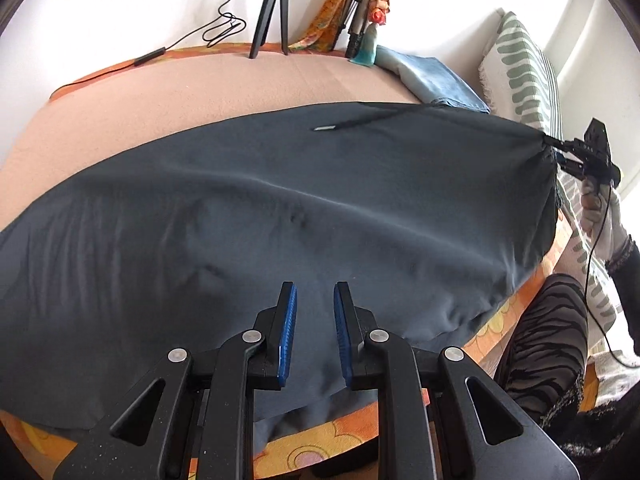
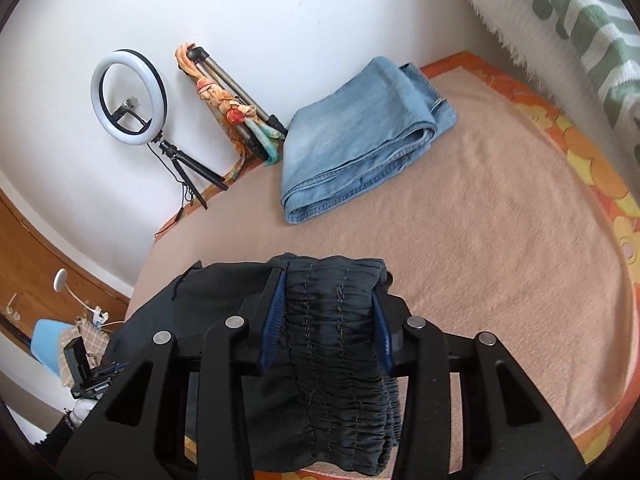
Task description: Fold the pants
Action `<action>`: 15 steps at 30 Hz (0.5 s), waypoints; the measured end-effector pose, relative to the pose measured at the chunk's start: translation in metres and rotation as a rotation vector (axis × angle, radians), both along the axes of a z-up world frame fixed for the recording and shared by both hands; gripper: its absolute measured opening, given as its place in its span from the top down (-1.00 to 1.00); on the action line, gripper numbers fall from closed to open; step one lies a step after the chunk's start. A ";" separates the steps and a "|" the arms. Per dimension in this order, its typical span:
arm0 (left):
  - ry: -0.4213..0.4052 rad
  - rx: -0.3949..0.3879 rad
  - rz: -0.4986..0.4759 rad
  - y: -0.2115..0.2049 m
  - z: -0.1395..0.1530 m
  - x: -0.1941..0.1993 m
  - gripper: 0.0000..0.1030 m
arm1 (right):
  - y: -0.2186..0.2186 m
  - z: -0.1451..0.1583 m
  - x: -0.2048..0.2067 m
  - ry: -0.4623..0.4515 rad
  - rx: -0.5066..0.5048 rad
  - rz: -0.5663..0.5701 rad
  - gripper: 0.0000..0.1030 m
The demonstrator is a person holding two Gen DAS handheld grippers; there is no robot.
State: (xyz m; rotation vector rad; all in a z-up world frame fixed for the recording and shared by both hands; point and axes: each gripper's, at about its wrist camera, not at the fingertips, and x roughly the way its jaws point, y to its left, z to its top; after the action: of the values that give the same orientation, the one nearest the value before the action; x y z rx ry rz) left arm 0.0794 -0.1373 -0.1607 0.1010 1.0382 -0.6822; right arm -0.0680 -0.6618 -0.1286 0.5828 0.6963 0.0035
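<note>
While the dark pants lie spread flat on the bed, the left gripper hangs over them, jaws a little apart and holding nothing. On the right, the right gripper squeezes the bunched waistband, probably to lift it for a fold. Its fingertips hide under cloth.

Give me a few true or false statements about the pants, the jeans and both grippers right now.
1. The right gripper clamps the dark pants' gathered waistband. True.
2. The left gripper holds the jeans. False: nothing sits between its pads; the jeans lie across the bed.
3. The jeans are folded. True.
4. The dark pants hang on the tripod. False: they lie spread on the blanket.
</note>
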 end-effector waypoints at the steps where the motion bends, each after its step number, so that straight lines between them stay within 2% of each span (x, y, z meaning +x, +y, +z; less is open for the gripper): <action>1: -0.005 0.007 -0.023 0.001 0.001 -0.003 0.67 | -0.004 -0.001 0.002 0.017 -0.004 -0.015 0.21; 4: -0.029 0.050 -0.107 0.000 0.005 -0.011 0.67 | -0.007 -0.015 0.011 0.073 -0.012 -0.023 0.21; 7: -0.009 0.065 -0.145 0.003 0.005 -0.014 0.44 | -0.006 -0.032 0.020 0.131 -0.030 -0.022 0.19; 9: -0.005 0.073 -0.164 0.006 0.004 -0.018 0.41 | -0.006 -0.040 0.026 0.177 -0.036 -0.026 0.12; 12: -0.020 0.115 -0.223 0.006 0.005 -0.029 0.41 | 0.002 -0.031 0.026 0.211 -0.111 -0.038 0.01; 15: -0.034 0.155 -0.257 0.006 0.003 -0.032 0.41 | 0.017 -0.004 0.017 0.182 -0.202 -0.040 -0.14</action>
State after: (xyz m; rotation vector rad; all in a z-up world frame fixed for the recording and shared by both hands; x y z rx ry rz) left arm 0.0477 -0.1312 -0.1576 0.3841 1.0546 -0.8288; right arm -0.0506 -0.6452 -0.1329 0.4059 0.8501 -0.1566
